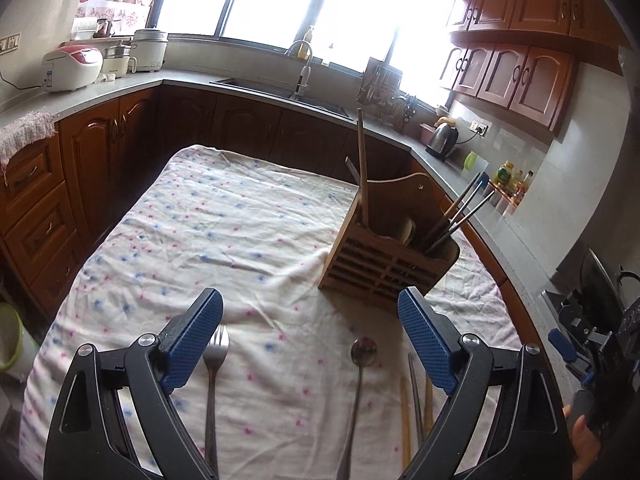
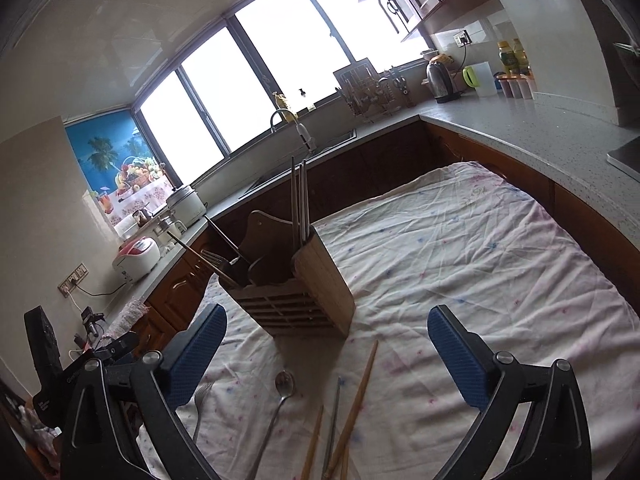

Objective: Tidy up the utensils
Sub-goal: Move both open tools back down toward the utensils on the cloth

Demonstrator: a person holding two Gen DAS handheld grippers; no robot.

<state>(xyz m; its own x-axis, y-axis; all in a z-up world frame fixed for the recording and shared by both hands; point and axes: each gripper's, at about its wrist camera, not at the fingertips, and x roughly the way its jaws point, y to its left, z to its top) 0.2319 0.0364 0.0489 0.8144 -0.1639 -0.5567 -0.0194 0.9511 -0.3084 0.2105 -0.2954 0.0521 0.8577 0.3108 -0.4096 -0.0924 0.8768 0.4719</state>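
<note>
Left gripper [image 1: 310,344] and right gripper [image 2: 326,356] look alike: two black, angular plastic arms with triangular cut-outs, each joint pinned by round silver screws. Each of the fingers [image 1: 192,340] carries a long blue pad with a fine dotted texture. Bare fingertips grip a dark handle.

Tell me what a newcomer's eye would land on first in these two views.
First the wooden utensil holder standing on the flowered cloth, with chopsticks and a wooden handle sticking out of it. Next the loose cutlery lying on the cloth in front of it: a fork, a spoon and chopsticks. Both the left gripper and the right gripper frame them with jaws open and empty.
</note>
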